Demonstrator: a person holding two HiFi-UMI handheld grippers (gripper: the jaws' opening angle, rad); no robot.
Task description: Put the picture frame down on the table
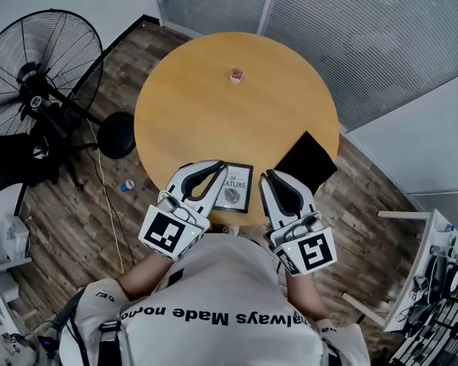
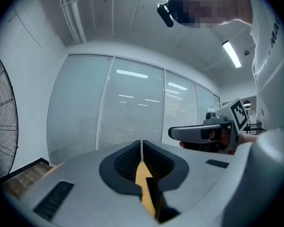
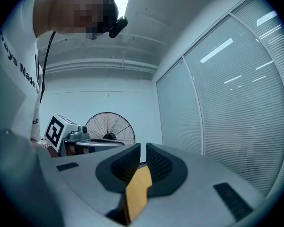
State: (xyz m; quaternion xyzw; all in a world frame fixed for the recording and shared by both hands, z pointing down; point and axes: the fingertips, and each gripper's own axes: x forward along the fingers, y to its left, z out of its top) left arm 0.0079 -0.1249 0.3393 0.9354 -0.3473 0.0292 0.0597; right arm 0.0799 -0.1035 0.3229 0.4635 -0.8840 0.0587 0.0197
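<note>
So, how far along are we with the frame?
Done: the picture frame looks to lie flat on the table, near its edge. In hand: nothing; the left tool and right tool are shut and empty. Left: nothing visible.

Bright even ceiling strip lighting; sharp focus; fisheye edges, dark vignette.

Picture frame (image 1: 238, 189): left side covered by the left tool (image 1: 216, 168); print too small to read.
Black panel (image 1: 309, 157): near corner hidden under the right tool (image 1: 267, 177).
Small item (image 1: 236, 75) on the desk (image 1: 191, 105): too small to identify.
Fan (image 1: 38, 67): cut off at the picture's left edge.
</note>
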